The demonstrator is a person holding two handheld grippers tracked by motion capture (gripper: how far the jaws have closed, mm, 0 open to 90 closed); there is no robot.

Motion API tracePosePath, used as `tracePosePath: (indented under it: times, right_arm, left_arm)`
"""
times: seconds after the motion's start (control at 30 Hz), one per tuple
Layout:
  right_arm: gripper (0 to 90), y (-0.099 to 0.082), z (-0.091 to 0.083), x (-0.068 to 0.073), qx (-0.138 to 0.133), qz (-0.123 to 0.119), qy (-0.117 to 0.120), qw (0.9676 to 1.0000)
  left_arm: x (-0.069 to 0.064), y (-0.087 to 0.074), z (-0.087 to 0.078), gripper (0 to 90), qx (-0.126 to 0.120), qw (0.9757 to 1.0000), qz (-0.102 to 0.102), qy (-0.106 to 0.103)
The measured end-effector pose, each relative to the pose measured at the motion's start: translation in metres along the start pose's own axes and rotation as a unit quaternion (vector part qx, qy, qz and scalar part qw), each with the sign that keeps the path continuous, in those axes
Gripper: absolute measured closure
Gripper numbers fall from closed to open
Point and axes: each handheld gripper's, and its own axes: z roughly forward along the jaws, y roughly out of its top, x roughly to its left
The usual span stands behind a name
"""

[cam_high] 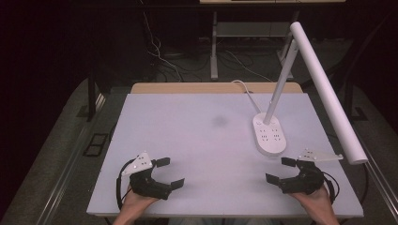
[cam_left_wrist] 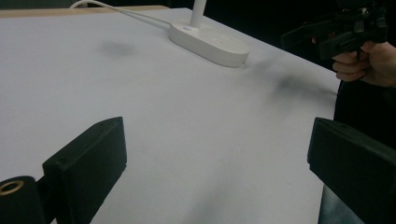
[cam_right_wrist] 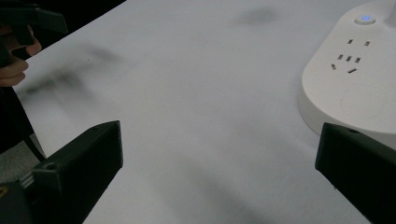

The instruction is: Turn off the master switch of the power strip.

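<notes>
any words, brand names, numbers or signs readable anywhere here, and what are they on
No readable text anywhere.
Lamp base: socket slots and a small button glowing blue, no lettering visible.
Lamp arm: plain white, no mark.
Left claw and right claw: plain black, no labels visible.

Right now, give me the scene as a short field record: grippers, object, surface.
left gripper: jaws open, nothing between them, low over the near left of the table
right gripper: jaws open, nothing between them, near right, just in front of the lamp base
desk lamp: white, oval base with sockets, upright on the right half; small blue light on its base
lamp cable: runs off the far edge
table: white top, faint dark smudge near centre
</notes>
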Motion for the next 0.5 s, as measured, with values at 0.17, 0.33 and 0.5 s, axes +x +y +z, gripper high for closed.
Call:
tracePosePath:
  times: [0.17,0.33,0.5]
  right_arm:
    - [0.3,0.0023,0.0007,0.0011,0.009,0.002,-0.003,1.0000]
    - [0.3,0.0031,0.0030,0.0025,0.016,-0.006,-0.008,0.9998]
    - [0.3,0.0049,0.0044,0.0027,0.028,-0.015,-0.014,0.9994]
  left_arm:
    - [0.0004,-0.0005,0.0001,4.0,0.000,1.0000,-0.002,0.000]
    - [0.0010,-0.0009,-0.0003,4.1,0.001,1.0000,-0.002,0.001]
    - [0.0010,-0.0011,-0.0004,4.3,0.002,1.0000,-0.003,0.001]
